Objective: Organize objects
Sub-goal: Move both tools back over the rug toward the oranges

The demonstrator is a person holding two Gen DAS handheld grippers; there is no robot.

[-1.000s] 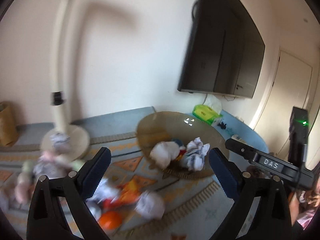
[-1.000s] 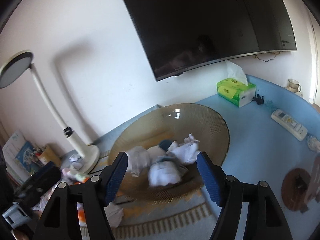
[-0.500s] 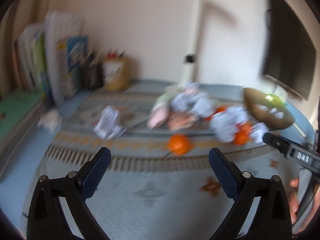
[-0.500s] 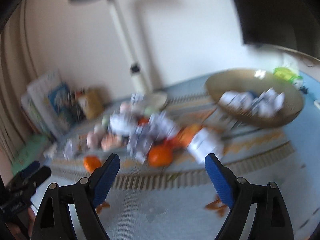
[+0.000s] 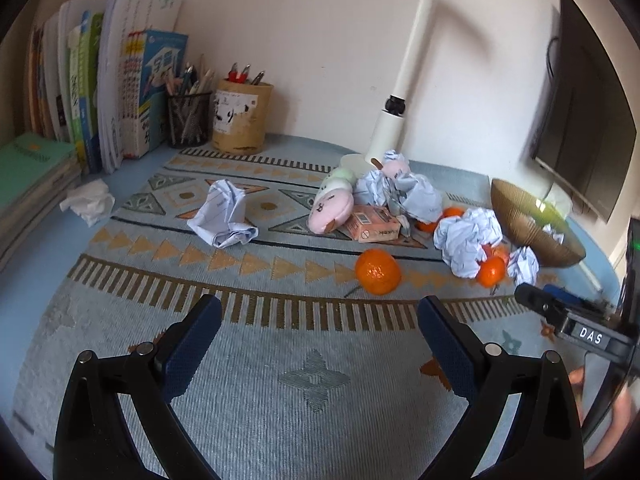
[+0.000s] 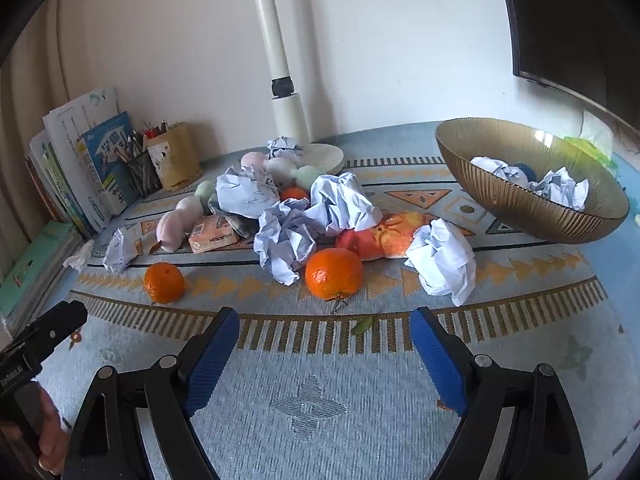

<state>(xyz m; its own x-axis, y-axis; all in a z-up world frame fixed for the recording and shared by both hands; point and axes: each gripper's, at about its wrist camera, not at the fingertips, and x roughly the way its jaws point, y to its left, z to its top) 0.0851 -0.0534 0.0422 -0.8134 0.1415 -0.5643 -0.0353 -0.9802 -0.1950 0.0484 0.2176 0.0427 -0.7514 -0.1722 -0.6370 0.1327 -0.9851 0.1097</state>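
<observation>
Just beyond right tongs (image 6: 324, 354), gaping and empty: orange (image 6: 334, 273); left tongs (image 5: 320, 342) equally wide

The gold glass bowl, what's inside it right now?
The bowl holds crumpled paper balls, white with faint writing, and something dark blue showing between them. Its near wall and the paper hide the bottom, so anything lying underneath cannot be seen.
</observation>
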